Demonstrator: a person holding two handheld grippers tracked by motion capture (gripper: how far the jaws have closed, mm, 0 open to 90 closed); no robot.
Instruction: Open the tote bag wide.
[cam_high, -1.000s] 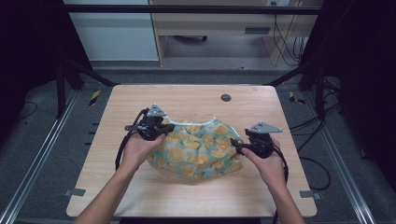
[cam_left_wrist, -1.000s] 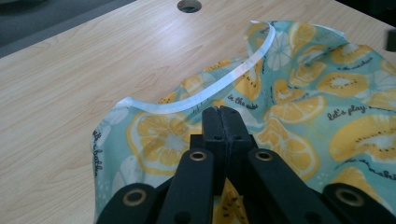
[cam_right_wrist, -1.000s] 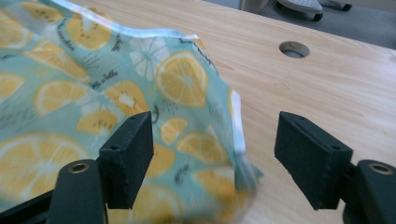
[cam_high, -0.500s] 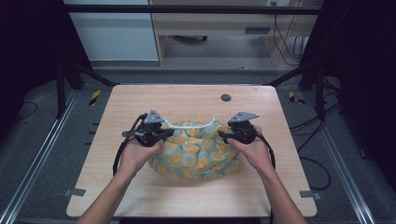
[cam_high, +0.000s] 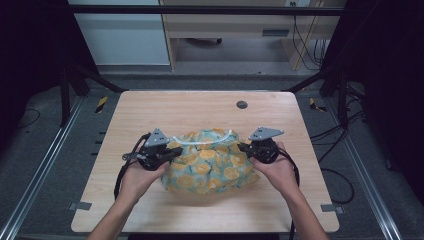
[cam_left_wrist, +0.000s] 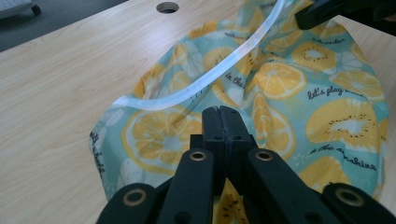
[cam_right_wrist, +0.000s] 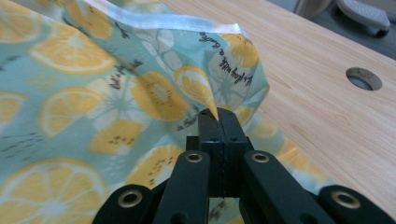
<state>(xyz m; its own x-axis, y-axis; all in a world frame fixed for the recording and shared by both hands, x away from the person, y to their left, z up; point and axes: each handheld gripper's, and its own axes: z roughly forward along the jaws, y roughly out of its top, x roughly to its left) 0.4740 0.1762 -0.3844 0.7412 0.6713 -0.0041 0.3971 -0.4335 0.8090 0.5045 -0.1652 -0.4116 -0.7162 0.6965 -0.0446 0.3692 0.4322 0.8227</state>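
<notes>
cloth at the near middle, a gripper at each end

the cloth (cam_high: 210, 162) lies bunched on the table (cam_high: 150, 112), toward its near edge and about midway across. the left gripper (cam_high: 172, 154) sits at the cloth's left end, the right gripper (cam_high: 244, 147) at its right end, both touching it. behind the cloth, toward the far edge, a round hole (cam_high: 242, 104) sits in the tabletop, well apart from it.

A teal lemon-print cloth (cam_high: 212, 161) with a white hem lies bunched on the table's middle.
</notes>
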